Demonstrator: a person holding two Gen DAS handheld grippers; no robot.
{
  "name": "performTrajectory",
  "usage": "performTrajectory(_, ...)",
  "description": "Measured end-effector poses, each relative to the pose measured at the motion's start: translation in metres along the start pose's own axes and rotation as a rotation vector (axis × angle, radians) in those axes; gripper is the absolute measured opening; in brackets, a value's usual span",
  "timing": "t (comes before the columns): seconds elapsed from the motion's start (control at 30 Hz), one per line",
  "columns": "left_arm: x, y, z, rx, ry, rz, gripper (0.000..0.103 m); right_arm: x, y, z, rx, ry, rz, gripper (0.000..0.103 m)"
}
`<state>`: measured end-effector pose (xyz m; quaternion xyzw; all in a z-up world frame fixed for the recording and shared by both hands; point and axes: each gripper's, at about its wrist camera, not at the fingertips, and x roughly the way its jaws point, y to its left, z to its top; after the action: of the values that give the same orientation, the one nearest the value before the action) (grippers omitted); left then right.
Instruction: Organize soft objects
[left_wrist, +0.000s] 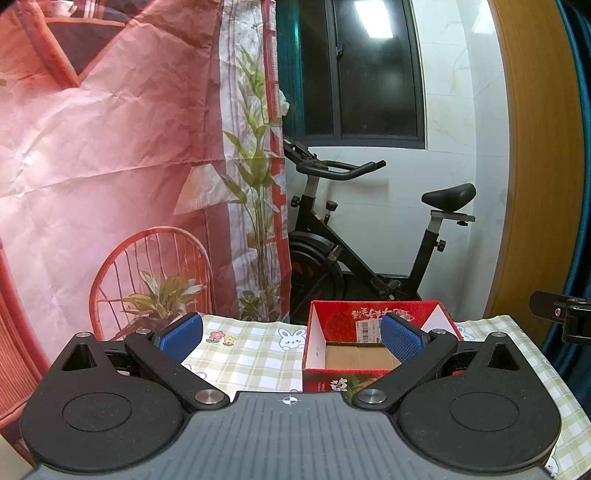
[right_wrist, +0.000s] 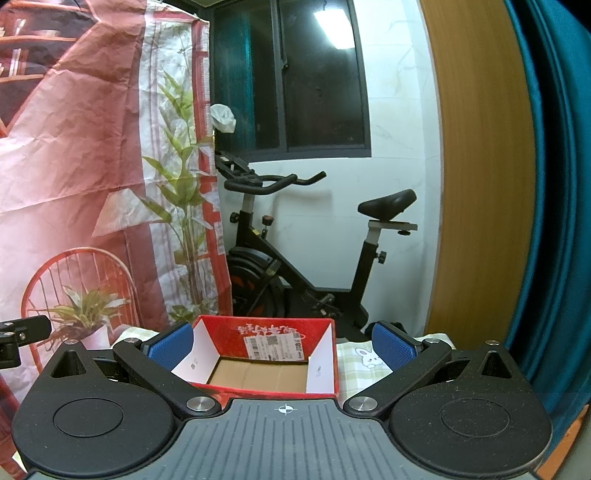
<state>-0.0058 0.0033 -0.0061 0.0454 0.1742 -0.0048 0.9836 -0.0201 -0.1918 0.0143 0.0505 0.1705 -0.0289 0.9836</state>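
Observation:
An open red cardboard box (left_wrist: 373, 314) with a bare brown bottom stands on the checked tablecloth (left_wrist: 255, 354); nothing lies in it. My left gripper (left_wrist: 291, 338) is open and empty, above the cloth, with the box at its right finger. My right gripper (right_wrist: 282, 349) is open and empty, raised directly in front of the same box (right_wrist: 269, 332). No soft object shows in either view.
An exercise bike (left_wrist: 354, 236) stands behind the table against a white wall. A printed red backdrop (left_wrist: 110, 166) hangs at the left. A wooden panel (right_wrist: 480, 184) and teal curtain (right_wrist: 554, 184) are at the right. The right gripper's edge (left_wrist: 565, 314) shows in the left wrist view.

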Motion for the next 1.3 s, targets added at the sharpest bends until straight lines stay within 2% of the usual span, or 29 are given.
performTrajectory(0.23, 0.003, 0.003, -0.008, -0.020, 0.015, -0.003, 0.103, 0.001, 0.001, -0.005, 0.003, 0.007, 0.008, 0.103)
performTrajectory(0.33, 0.005, 0.003, -0.012, -0.017, -0.001, -0.005, 0.103, 0.004, -0.001, -0.010, 0.012, 0.013, 0.026, 0.103)
performTrajectory(0.43, 0.008, 0.001, -0.023, -0.001, -0.029, 0.004, 0.103, 0.013, -0.004, -0.026, 0.030, 0.016, 0.063, 0.103)
performTrajectory(0.53, 0.017, 0.003, -0.032, -0.004, -0.017, -0.018, 0.103, 0.024, -0.011, -0.052, 0.071, -0.020, 0.095, 0.103)
performTrajectory(0.8, 0.047, 0.011, -0.085, -0.034, -0.065, -0.029, 0.103, 0.056, -0.027, -0.108, 0.122, -0.027, 0.045, 0.103)
performTrajectory(0.93, 0.070, 0.007, -0.102, -0.018, 0.021, -0.035, 0.103, 0.069, -0.032, -0.135, 0.125, 0.007, 0.033, 0.103)
performTrajectory(1.1, 0.098, 0.013, -0.123, -0.058, 0.157, -0.078, 0.103, 0.074, -0.028, -0.163, 0.053, 0.021, 0.051, 0.103)
performTrajectory(1.23, 0.110, 0.024, -0.142, -0.119, 0.222, -0.077, 0.103, 0.073, -0.025, -0.179, 0.030, 0.018, 0.090, 0.103)
performTrajectory(1.3, 0.113, 0.026, -0.151, -0.119, 0.242, -0.082, 0.103, 0.073, -0.025, -0.186, 0.025, 0.017, 0.092, 0.103)
